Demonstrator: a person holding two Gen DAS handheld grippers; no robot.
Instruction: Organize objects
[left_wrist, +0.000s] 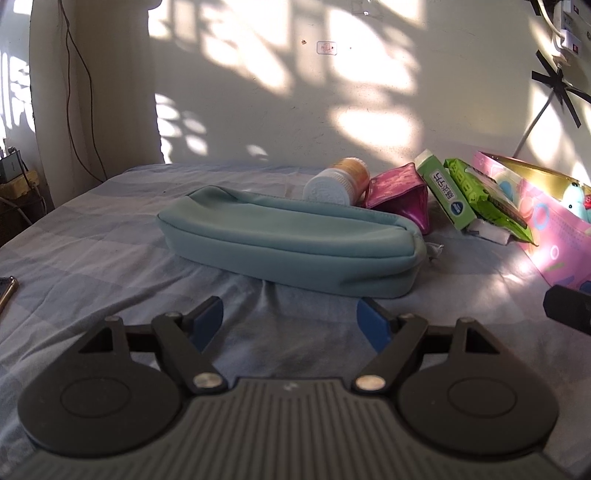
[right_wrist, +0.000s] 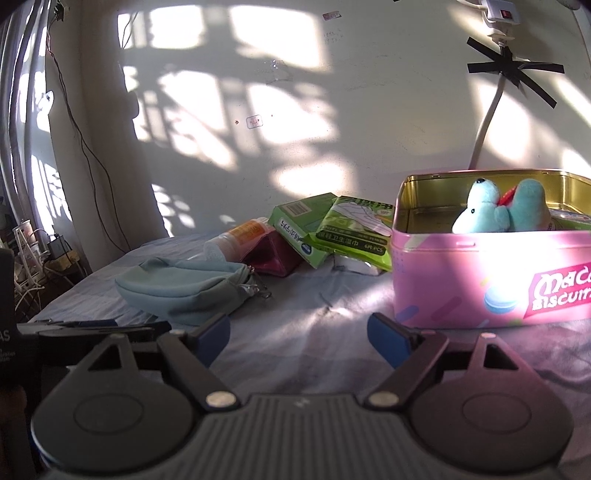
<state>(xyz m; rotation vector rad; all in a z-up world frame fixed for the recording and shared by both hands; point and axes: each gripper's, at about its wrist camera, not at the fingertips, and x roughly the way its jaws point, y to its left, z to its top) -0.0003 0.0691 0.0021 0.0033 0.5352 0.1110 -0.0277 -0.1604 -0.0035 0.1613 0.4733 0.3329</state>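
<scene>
Sunlight is falling in window-shaped patches across a cream wall (right_wrist: 229, 122) rising behind the far edge of a bed covered in a blue checked sheet (left_wrist: 92, 236). Black tape (right_wrist: 513, 70) is crossing a white cable on the wall; dark cords (left_wrist: 79, 74) are hanging at left.

Pouch (left_wrist: 291, 247) pale teal, bedsheet (left_wrist: 110, 236) blue-grey check, small bag (left_wrist: 400, 195) shiny magenta, bottle (left_wrist: 338, 182) orange with white cap, carton (left_wrist: 445, 192) and wipes pack (left_wrist: 484, 195) green, tin (right_wrist: 491, 273) pink with gold interior, plush toy (right_wrist: 495, 210) turquoise.
</scene>
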